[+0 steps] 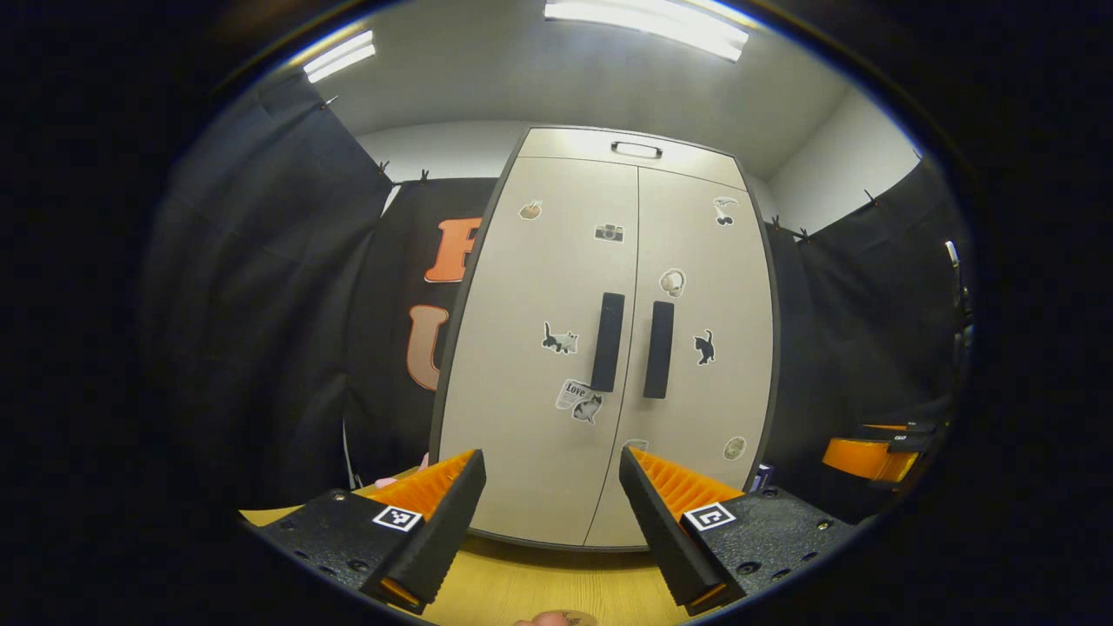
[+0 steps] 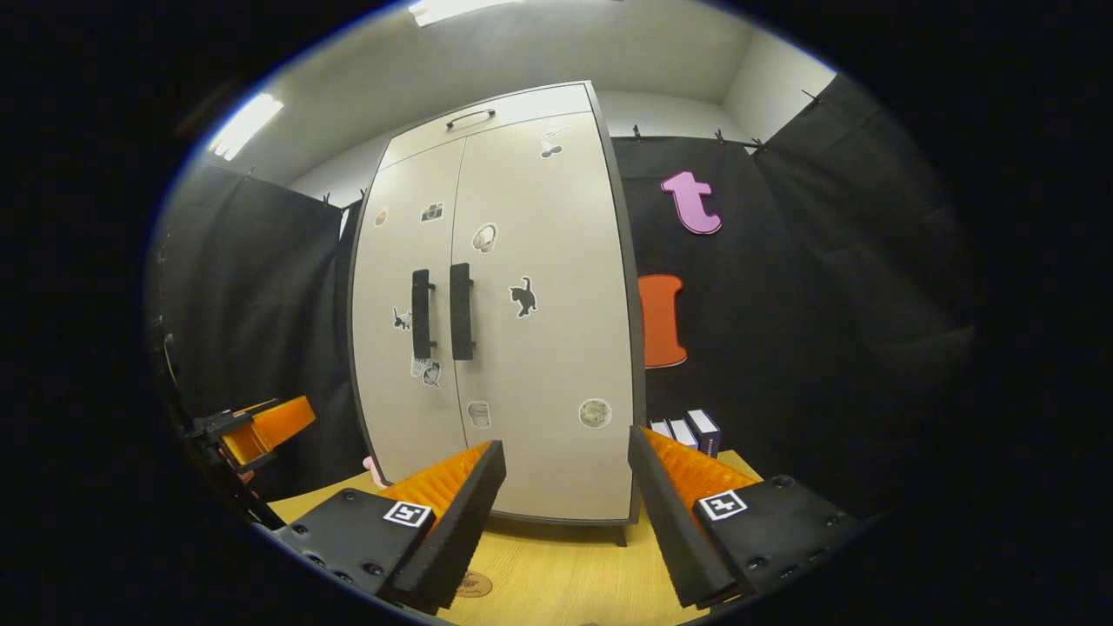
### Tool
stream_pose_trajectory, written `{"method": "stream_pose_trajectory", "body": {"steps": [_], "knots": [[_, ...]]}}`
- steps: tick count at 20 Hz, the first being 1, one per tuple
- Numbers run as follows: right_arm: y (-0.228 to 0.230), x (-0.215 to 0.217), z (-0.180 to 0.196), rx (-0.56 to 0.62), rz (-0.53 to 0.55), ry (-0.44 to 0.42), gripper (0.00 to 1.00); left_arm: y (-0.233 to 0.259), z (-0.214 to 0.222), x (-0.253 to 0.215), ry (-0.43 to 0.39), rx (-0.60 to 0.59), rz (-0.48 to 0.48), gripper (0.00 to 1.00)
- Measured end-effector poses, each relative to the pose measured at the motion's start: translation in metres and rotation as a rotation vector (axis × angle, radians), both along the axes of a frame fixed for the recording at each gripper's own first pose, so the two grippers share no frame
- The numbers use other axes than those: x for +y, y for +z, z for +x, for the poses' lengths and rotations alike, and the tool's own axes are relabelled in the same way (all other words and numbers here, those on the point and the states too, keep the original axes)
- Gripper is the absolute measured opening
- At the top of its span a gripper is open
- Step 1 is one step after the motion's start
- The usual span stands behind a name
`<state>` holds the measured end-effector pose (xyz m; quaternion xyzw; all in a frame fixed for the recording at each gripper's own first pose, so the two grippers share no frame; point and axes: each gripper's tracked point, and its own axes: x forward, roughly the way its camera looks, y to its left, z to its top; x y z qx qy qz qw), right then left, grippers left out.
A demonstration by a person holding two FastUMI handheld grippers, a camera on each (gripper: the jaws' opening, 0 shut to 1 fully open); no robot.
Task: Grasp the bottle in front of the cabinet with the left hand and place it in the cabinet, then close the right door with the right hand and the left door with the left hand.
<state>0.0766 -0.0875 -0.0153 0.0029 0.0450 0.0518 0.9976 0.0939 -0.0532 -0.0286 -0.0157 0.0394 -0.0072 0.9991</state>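
Left gripper (image 1: pixel 549 452) held low over the yellow table (image 1: pixel 522 591), fingers spread wide with nothing between them, aimed level and straight at the seam of the cabinet (image 1: pixel 565 143). Left door (image 1: pixel 530 348) lying flush in its frame, dark left handle (image 1: pixel 607 342) just beside the right handle (image 1: pixel 658 349) across the middle seam; right door (image 1: pixel 709 391) equally flush. Bottle hidden, judged to stand inside behind the shut doors, so the closing step appears complete or all but complete. For a sound finish: press flat on the door face near the handle rather than at the hinge side, push squarely toward the far wall, and check that both edges meet along the seam before drawing back. Small pale round item (image 1: pixel 556 619) at the near table edge, too cropped to identify. Further right, right gripper (image 2: pixel 565 437) likewise gaping and empty, held low near the table and pointed at the right door from slightly to the right; small boxes (image 2: pixel 696 430) upright just right of the cabinet.
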Motion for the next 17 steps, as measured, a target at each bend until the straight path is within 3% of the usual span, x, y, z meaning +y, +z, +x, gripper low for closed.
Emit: {"method": "stream_pose_trajectory", "body": {"steps": [8, 16, 17], "knots": [[0.006, -0.010, -0.006, -0.011, -0.010, -0.033, 0.95, 0.008, 0.005, -0.017, -0.053, -0.018, 0.004, 0.94], [0.000, -0.007, -0.004, 0.008, 0.006, -0.029, 0.95, 0.003, 0.001, -0.009, -0.031, 0.005, 0.021, 0.94], [0.000, -0.006, -0.004, 0.011, 0.009, -0.027, 0.89, 0.002, 0.001, -0.007, -0.030, 0.007, 0.020, 0.94]]}}
